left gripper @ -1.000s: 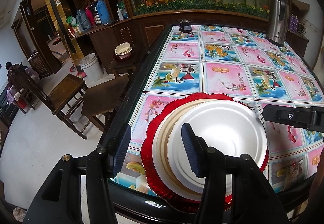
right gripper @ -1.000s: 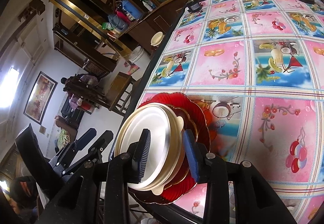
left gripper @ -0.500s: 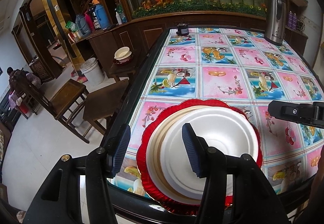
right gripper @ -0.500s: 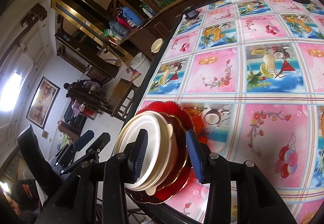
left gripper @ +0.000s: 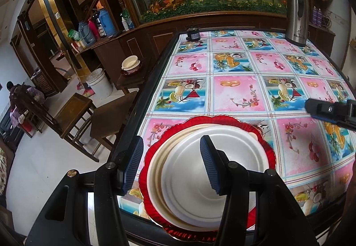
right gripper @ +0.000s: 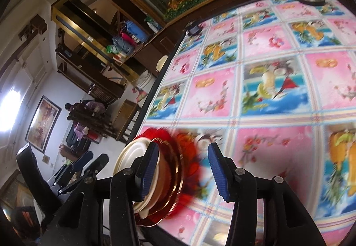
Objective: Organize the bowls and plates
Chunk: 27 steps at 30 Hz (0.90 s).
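Observation:
A stack of plates sits at the table's near left corner: a white plate [left gripper: 182,190] on top, a cream plate [left gripper: 155,170] under it and a red scalloped plate [left gripper: 222,118] at the bottom. My left gripper [left gripper: 170,165] hovers open over the stack's left edge, holding nothing. In the right wrist view the stack [right gripper: 126,161] is motion-blurred, and its red rim [right gripper: 191,163] lies between the jaws of my right gripper [right gripper: 183,171]. Those jaws are opening and the pads do not press on it. The right gripper [left gripper: 329,110] also shows at the right of the left wrist view.
The table [left gripper: 235,95] has a pink and blue fruit-print cover. At its far end stand a steel flask [left gripper: 297,21] and a small black object [left gripper: 192,33]. Off the left edge are wooden stools [left gripper: 73,110], a bowl stack [left gripper: 131,65], a white bucket [left gripper: 100,82] and a seated person [left gripper: 15,95].
The right gripper's jaws have widened off the stack's rim and it has drawn away to the right. The left gripper has backed off a little, still open.

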{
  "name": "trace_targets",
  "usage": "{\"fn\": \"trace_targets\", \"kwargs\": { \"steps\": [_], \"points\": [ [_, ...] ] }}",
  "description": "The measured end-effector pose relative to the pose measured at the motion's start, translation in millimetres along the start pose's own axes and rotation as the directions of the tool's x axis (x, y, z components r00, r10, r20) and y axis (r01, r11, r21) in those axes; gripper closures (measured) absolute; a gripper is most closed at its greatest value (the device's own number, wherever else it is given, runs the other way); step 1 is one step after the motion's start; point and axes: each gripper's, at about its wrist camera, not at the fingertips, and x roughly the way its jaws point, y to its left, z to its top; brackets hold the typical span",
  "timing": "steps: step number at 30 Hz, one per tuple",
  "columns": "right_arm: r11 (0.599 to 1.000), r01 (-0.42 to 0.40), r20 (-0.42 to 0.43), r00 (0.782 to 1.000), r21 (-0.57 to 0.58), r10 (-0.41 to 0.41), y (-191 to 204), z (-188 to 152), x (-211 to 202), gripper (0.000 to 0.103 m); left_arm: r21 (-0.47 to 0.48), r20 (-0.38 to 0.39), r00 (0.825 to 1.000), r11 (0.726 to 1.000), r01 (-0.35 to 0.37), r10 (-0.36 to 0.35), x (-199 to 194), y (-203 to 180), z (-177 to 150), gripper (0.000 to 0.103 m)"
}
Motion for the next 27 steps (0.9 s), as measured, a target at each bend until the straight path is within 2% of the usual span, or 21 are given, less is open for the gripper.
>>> {"fn": "trace_targets", "kwargs": {
  "steps": [7, 9, 11, 16, 20, 27],
  "points": [
    [0.999, 0.030, 0.085, 0.996, -0.039, -0.027, -21, 19, -22, 0.048, 0.035, 0.010, 1.000, 0.999, -0.005, 0.005, -1, -18, 13, 0.051],
    [0.998, 0.043, 0.107, 0.994, -0.050, -0.038, -27, 24, -26, 0.047, 0.051, 0.015, 1.000, 0.999, -0.006, 0.005, -2, -26, 17, 0.047],
    [0.995, 0.073, 0.139, 0.988, -0.075, -0.062, -34, 30, -31, 0.046, 0.068, 0.022, 1.000, 0.998, -0.007, 0.005, -2, -34, 22, 0.043],
    [0.980, 0.156, 0.230, 0.965, -0.121, -0.125, -53, 42, -38, 0.044, 0.108, 0.038, 0.999, 0.994, 0.003, -0.007, -6, -58, 35, 0.043],
    [0.976, 0.195, 0.294, 0.943, -0.097, -0.159, -75, 50, -43, 0.039, 0.139, 0.050, 0.998, 0.990, 0.017, -0.024, -8, -80, 45, 0.043],
    [0.982, 0.186, 0.309, 0.935, -0.014, -0.173, -110, 47, -51, 0.039, 0.197, 0.064, 0.995, 0.978, 0.062, -0.076, -8, -127, 62, 0.043]
  ]
}}
